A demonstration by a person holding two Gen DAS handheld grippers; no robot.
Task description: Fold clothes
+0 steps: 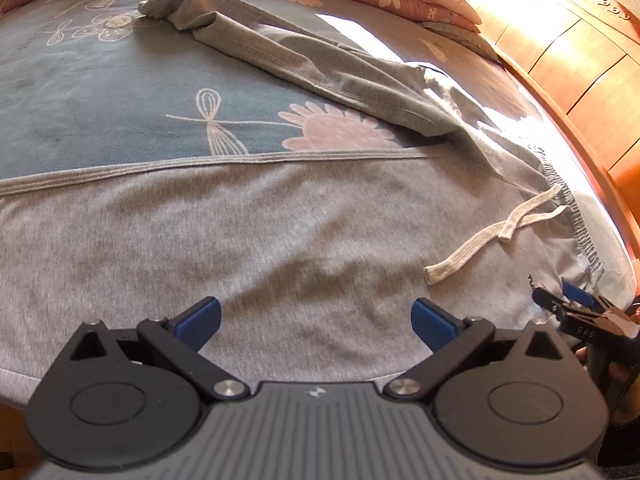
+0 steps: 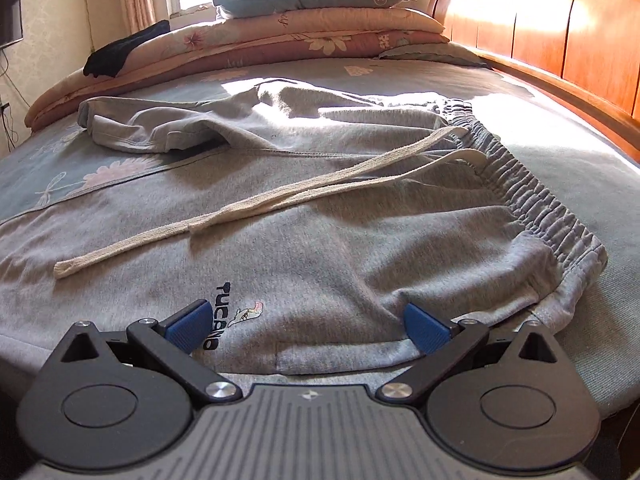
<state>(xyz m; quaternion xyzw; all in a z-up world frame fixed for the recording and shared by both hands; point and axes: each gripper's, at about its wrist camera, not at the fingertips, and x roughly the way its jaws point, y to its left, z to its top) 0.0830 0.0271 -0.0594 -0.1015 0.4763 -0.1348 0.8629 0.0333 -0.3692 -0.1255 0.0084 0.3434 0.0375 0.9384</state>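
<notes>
Two grippers, our left gripper [image 1: 316,320] and right gripper [image 2: 306,322], hover with fingers released above grey sweatpants [image 2: 340,240] spread across the bed [image 2: 560,168]. At lower centre of the right view we read "TUCANO" [image 2: 218,320] printed by the waistband [image 2: 532,200], beside a cream drawstring [image 2: 256,204].

1. The sweatpants [image 2: 320,248] are heather grey, with a black printed logo [image 2: 218,316] and an off-white drawstring [image 2: 224,216].
2. The bed sheet [image 1: 100,92] is dusty blue with pink flowers and pale line-drawn dragonflies.
3. The folded quilts [image 2: 256,46] are peach with white flowers.
4. The headboard [image 2: 560,20] is reddish-brown wood.
5. The gripper fingers [image 2: 188,326] are blue on black arms.
</notes>
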